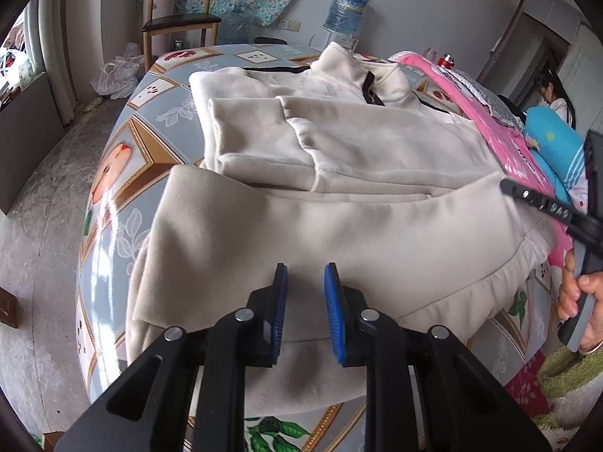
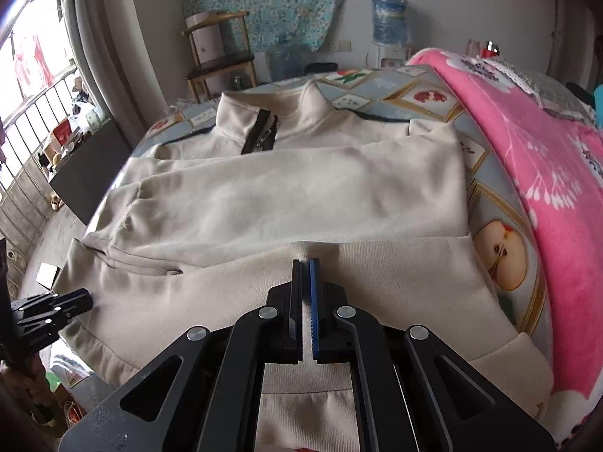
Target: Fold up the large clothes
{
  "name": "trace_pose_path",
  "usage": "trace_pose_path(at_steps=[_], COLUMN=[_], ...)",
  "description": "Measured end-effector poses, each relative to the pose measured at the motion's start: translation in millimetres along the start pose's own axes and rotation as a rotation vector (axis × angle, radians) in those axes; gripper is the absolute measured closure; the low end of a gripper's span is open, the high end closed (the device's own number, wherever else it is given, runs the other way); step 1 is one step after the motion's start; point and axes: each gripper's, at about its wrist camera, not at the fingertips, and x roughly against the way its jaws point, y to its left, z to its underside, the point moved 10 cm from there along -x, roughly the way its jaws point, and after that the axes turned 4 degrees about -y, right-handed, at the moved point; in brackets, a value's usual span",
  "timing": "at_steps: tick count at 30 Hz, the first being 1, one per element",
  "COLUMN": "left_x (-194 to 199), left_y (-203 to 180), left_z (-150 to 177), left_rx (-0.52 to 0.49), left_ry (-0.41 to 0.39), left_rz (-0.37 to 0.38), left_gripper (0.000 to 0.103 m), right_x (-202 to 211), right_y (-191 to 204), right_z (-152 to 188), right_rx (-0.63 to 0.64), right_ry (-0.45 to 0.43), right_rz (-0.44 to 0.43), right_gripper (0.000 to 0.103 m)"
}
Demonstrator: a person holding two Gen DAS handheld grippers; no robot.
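A cream zip-neck sweatshirt [image 1: 339, 143] lies on the patterned tablecloth [image 1: 124, 173], collar away from me, both sleeves folded across the chest. Its bottom hem part is folded up over the body. My left gripper [image 1: 305, 275] is open, its blue pads just above the folded hem part, holding nothing. My right gripper [image 2: 306, 263] is shut on a pinch of the sweatshirt [image 2: 301, 188] fabric at the folded edge. The right gripper also shows at the right in the left wrist view [image 1: 542, 203], and the left gripper at the lower left in the right wrist view [image 2: 71, 303].
A pink flowered blanket [image 2: 546, 188] is heaped along the table's right side. A wooden chair [image 1: 177, 15], water bottles [image 1: 346, 7] and a plastic bag [image 1: 117, 75] stand beyond the table. A seated person [image 1: 557, 98] is at the far right. A window [image 2: 34, 86] is left.
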Motion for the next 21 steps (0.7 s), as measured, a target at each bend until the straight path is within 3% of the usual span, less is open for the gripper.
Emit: trace_pose_path(at_steps=[2,6,13,21], left_x=[-0.3,-2.2,-13.2,-3.1], left_y=[5.8,22.8,40.5,36.7], left_z=[-2.5,-11.2,-26.3,-29.4], left_rx=[0.006,-0.008,-0.067,-0.093], left_ry=[-0.009,-0.022,-0.028,-0.070], left_rz=[-0.009,-0.070,-0.165,-0.231], left_gripper=[0.082,0.083,0.096,0.097], right_x=[-19.5,-21.3,-23.2,-23.5], right_y=[-4.1,0.6,0.0,-0.4], right_z=[10.6,16.0,17.9,18.3], right_rx=[-0.012,-0.008,-0.005,-0.011], right_ry=[0.040,0.029,0.031,0.028], right_rz=[0.014,0.045,0.049,0.041], right_gripper=[0.100,0.100,0.099,0.099])
